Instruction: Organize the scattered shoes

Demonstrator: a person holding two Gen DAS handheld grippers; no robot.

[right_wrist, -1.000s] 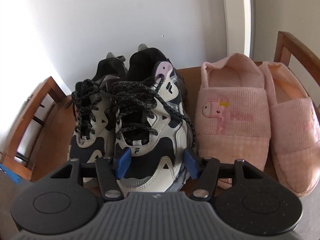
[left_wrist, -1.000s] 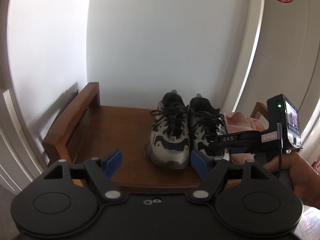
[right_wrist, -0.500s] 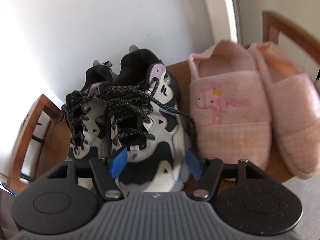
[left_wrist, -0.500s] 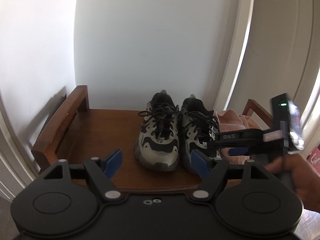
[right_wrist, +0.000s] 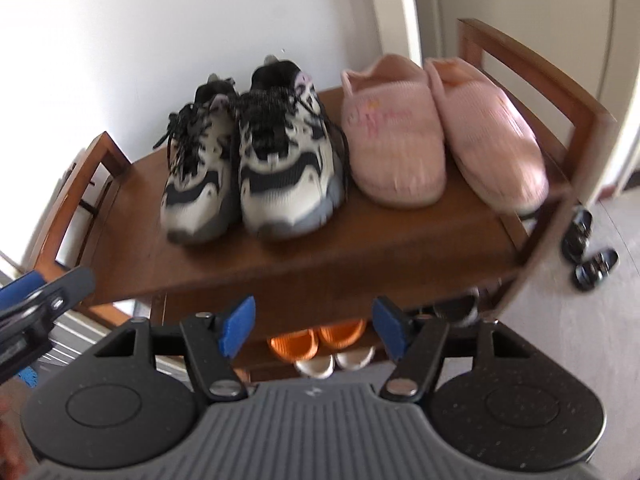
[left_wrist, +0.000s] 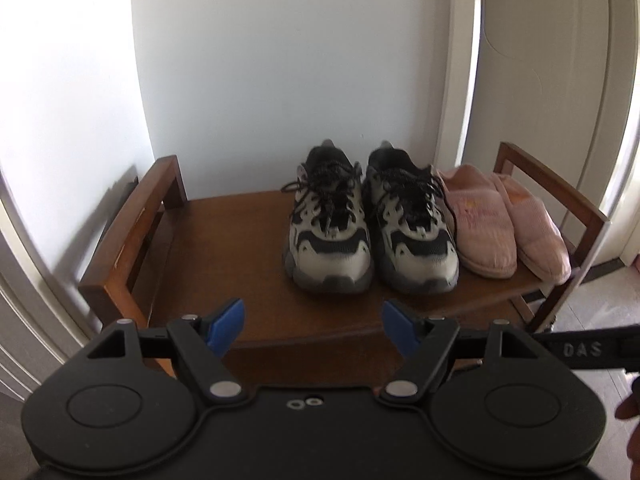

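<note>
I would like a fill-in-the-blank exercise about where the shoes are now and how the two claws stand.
1. On the top shelf, the sneakers stand to the ____ of the pink slippers.
2. The left claw and the right claw are both ____ and hold nothing.
3. The orange slippers sit on a ____ shelf.
4. The black sandals lie on the ____.

Missing words: left; open; lower; floor
</note>
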